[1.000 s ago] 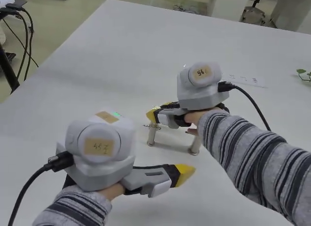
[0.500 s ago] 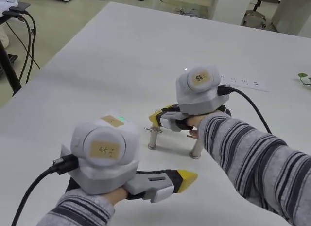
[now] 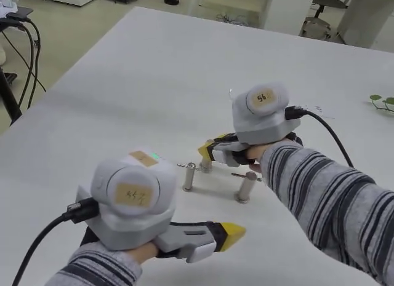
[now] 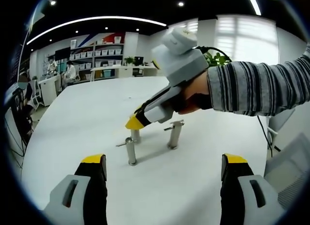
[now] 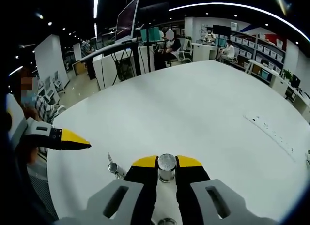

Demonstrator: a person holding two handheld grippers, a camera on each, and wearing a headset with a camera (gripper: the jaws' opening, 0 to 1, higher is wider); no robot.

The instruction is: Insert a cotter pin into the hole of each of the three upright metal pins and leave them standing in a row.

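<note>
Three upright metal pins stand close together on the white table (image 3: 123,101). The near-left pin (image 3: 188,176) has a cotter pin (image 3: 183,166) through its top, and the near-right pin (image 3: 246,186) has one too. My right gripper (image 3: 206,152) is shut on the top of the rear pin (image 5: 167,168), with its jaws on either side of the pin's head. In the left gripper view the three pins show, the near-left pin (image 4: 131,151) closest, under the right gripper (image 4: 134,122). My left gripper (image 4: 164,159) stands open and holds nothing, short of the pins.
A white power strip (image 3: 317,107) lies on the table beyond the right gripper, with its black cable (image 3: 326,129) trailing right. Green leaves (image 3: 381,100) sit at the right edge. The table's left edge drops to the floor, where stands and cables are.
The right gripper has left the near-left pin, which now stands free with its cotter pin in, and has moved back and right onto the rear pin. The left gripper has stayed put.
</note>
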